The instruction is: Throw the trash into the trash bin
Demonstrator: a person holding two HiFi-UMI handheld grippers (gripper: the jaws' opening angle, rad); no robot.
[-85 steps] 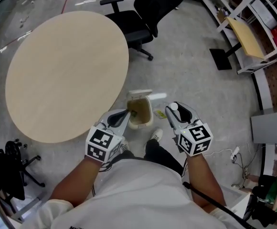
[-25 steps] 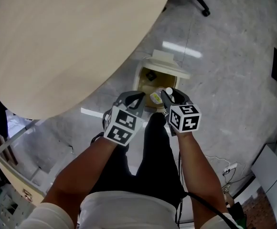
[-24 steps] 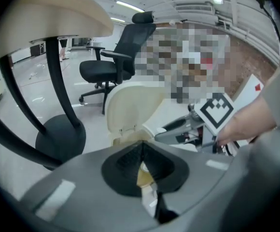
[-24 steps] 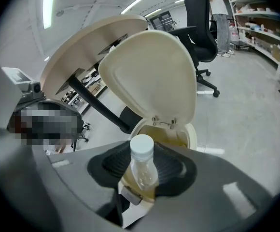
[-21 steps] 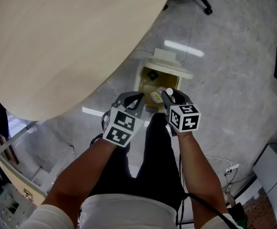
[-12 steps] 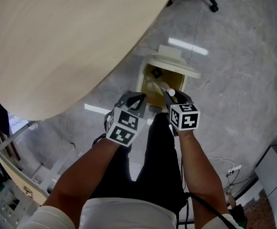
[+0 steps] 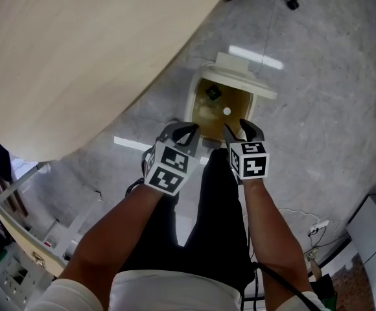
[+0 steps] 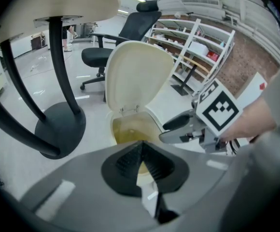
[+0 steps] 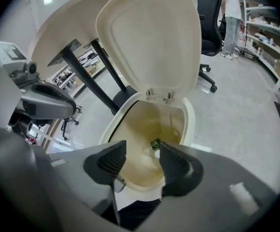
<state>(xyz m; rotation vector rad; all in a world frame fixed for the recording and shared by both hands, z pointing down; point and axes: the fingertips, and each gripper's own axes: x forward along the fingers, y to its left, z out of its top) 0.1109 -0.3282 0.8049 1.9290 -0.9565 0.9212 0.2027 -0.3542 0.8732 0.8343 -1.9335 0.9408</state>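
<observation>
Trash (image 7: 226,111) seemingly inside open trash bin (image 7: 240,73)

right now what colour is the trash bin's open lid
The lid is plain cream, with no pattern. It shows best in the right gripper view.

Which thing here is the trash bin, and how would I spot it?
Find the big round wooden table; beside its edge, on the grey floor, stands the trash bin. It is the only cream container there, with its hinged lid standing open.
</observation>
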